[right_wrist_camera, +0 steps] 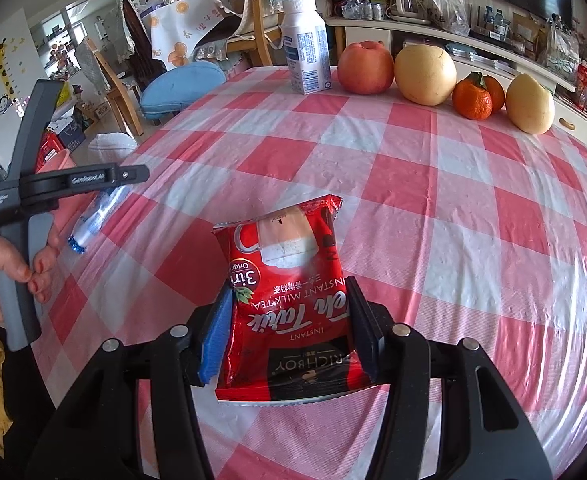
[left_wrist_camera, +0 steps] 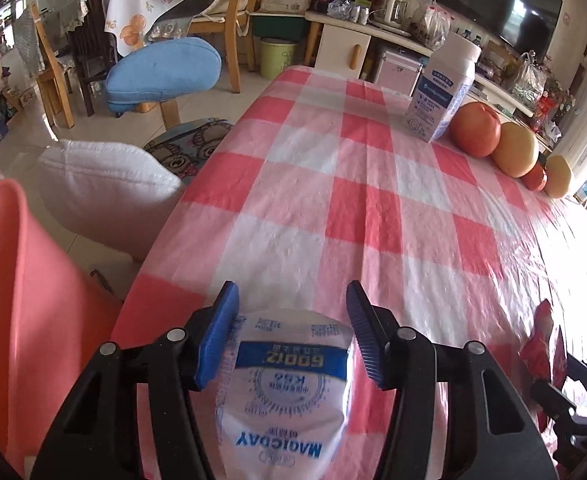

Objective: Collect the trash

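Both sets of jaws are clamped on light, crinkly trash, the left gripper (left_wrist_camera: 293, 332) pinching the clear wrapper (left_wrist_camera: 283, 396), the right gripper (right_wrist_camera: 289, 328) the red sachet (right_wrist_camera: 289, 308) mid-body.

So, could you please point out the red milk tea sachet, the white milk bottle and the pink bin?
Red foil milk tea sachet (right_wrist_camera: 289, 304): right wrist view, middle of its front.
White plastic milk bottle (right_wrist_camera: 307, 50): right wrist view, on its label.
Pink plastic bin (left_wrist_camera: 33, 320): left wrist view, its wall.
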A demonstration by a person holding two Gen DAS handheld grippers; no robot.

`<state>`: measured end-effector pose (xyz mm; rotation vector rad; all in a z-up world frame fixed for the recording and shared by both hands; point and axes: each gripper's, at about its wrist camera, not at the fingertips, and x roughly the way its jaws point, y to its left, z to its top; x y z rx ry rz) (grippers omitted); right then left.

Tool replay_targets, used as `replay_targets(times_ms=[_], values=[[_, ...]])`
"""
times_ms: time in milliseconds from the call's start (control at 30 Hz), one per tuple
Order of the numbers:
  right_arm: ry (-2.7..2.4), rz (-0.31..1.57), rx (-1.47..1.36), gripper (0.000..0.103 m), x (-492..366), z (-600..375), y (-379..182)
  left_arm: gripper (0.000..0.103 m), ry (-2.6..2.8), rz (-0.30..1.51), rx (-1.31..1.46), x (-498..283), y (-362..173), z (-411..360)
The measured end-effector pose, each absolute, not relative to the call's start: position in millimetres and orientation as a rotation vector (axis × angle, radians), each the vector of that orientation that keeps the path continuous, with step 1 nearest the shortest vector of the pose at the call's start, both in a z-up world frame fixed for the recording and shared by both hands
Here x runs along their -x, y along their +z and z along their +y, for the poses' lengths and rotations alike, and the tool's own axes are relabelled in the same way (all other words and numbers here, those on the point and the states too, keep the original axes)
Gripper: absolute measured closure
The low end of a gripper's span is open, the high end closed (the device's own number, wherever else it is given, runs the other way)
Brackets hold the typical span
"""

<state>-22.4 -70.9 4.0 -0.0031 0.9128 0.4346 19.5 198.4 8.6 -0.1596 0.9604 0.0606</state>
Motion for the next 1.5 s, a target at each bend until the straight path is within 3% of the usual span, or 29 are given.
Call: replay_targets(times_ms=[33, 100, 300, 400, 567, 1100, 1500], values=[[0.435, 0.913, 0.003, 0.048, 22, -71, 4, 0.032, 0.060, 0.956, 0.153, -15, 12, 198], [0.435, 0.913, -0.004, 0.048, 22, -71, 4, 0.022, 0.056, 0.949, 0.117, -4, 19, 195], [0.438, 0.909, -0.001, 0.048, 24, -69, 4, 0.016, 0.031, 0.996, 0.056, 17, 14, 192], [0.438, 0.905, 0.003, 0.048, 25, -68, 5, 0.016, 0.024, 1.008, 0.053, 21, 9, 191], [0.439, 0.892, 0.005, 0.047, 28, -66, 7, 0.042, 0.039, 1.004, 0.053, 22, 6, 191], [0.423, 0.872, 0.041, 0.053, 38, -45, 17, 0.042, 0.016, 0.893, 0.170, 31, 34, 211], [0.515, 0.774, 0.095, 0.055, 46, 19, 69, 0.042, 0.152, 0.731, 0.299, 49, 73, 270]])
